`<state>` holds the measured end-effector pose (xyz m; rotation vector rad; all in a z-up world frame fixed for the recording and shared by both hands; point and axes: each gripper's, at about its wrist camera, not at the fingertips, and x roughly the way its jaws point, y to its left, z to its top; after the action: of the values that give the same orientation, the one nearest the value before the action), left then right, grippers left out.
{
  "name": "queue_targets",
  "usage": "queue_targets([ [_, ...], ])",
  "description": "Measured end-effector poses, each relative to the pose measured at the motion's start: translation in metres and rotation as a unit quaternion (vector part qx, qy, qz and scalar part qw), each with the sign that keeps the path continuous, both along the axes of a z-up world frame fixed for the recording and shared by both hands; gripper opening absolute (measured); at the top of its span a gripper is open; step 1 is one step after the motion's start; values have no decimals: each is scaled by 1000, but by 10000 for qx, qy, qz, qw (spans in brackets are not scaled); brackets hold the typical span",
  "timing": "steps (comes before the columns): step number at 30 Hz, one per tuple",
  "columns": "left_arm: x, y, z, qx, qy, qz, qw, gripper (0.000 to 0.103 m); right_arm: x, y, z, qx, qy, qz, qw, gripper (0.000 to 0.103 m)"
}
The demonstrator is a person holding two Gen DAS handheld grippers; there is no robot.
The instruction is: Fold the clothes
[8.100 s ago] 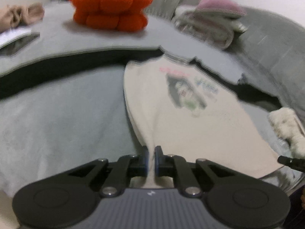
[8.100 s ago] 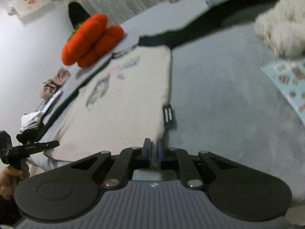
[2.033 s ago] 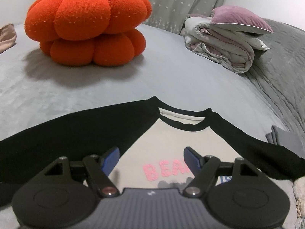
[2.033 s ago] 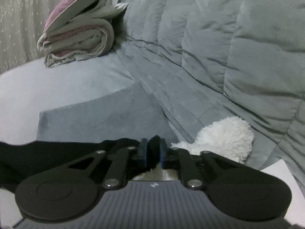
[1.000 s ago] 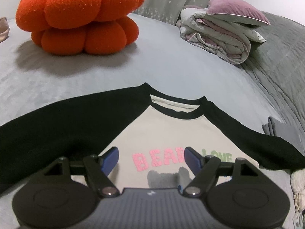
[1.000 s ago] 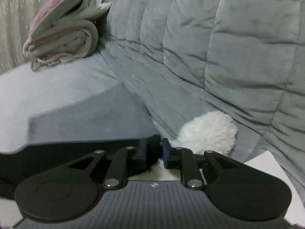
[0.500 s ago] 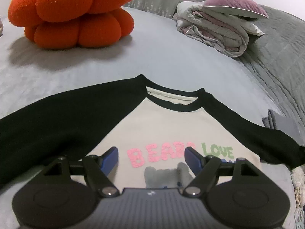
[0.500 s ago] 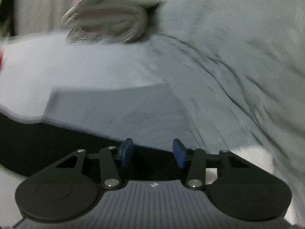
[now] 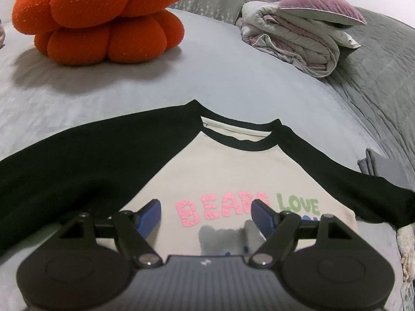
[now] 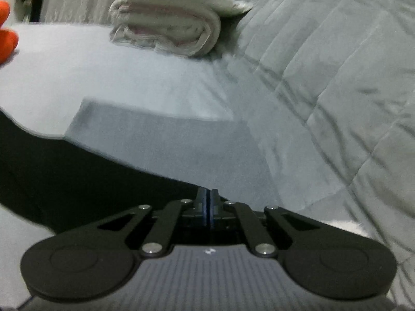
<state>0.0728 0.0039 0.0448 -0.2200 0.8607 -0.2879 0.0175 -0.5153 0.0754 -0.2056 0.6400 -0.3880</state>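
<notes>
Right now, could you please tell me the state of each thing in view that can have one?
shirt: spread flat, print up, sleeves out, unfolded.
left tool: open over the print, holding nothing.
right tool: shut at the edge of the black sleeve; whether it pinches the fabric is unclear.
quilt: folded in a bundle.
grey cloth: folded, lying flat.
pumpkin cushion: resting on the bed.

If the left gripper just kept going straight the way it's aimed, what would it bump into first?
Most likely the shirt: the open left gripper angles down over its cream chest, near the pink lettering. Nothing seems to lie between, though depth is hard to judge.
</notes>
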Motion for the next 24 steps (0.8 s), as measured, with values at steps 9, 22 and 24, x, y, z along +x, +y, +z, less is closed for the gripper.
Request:
queue_targets([
  [9, -1, -1, -1, 55, -24, -26, 10000, 78, 21, 2, -14, -430, -45, -297, 9986, 1],
  [22, -1, -4, -2, 37, -45, -47, 10000, 78, -7, -26, 20, -127, -554, -1182, 9914, 76],
  [24, -2, -3, -1, 26, -67, -47, 10000, 78, -27, -47, 32, 479, -748, -1292, 9876, 81],
])
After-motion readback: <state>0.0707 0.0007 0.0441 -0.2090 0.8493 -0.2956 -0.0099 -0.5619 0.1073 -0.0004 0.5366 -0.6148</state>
